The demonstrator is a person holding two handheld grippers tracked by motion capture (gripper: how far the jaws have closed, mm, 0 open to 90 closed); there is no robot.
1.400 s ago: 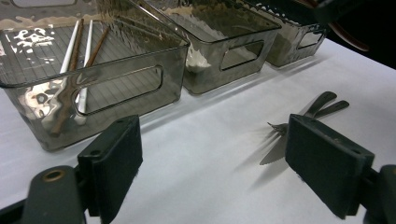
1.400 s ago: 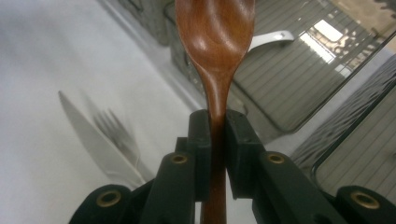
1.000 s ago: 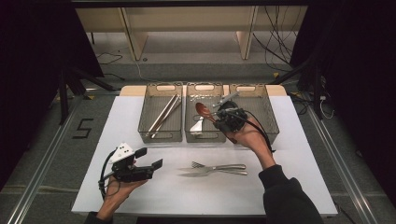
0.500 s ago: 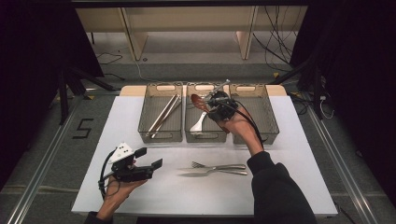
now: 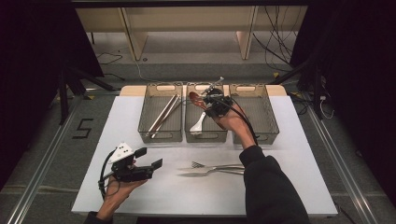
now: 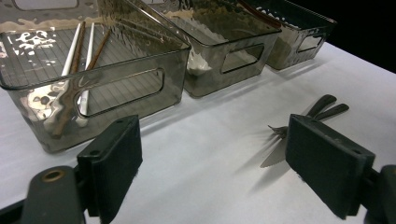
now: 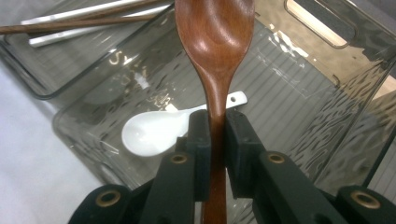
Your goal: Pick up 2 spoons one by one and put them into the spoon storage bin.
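Right gripper is clamped on the wooden spoon over the middle bin; left gripper sits wide open near the table's front-left corner.

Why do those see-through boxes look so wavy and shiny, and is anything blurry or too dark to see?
In the left gripper view, light glares off the rippled wall of the nearest bin, and the knife throws a soft shadow. In the right gripper view, the wooden spoon is sharp, with a bright highlight in its bowl; the white spoon lies beneath it. In the high view, the table is lit while the surroundings fall black.
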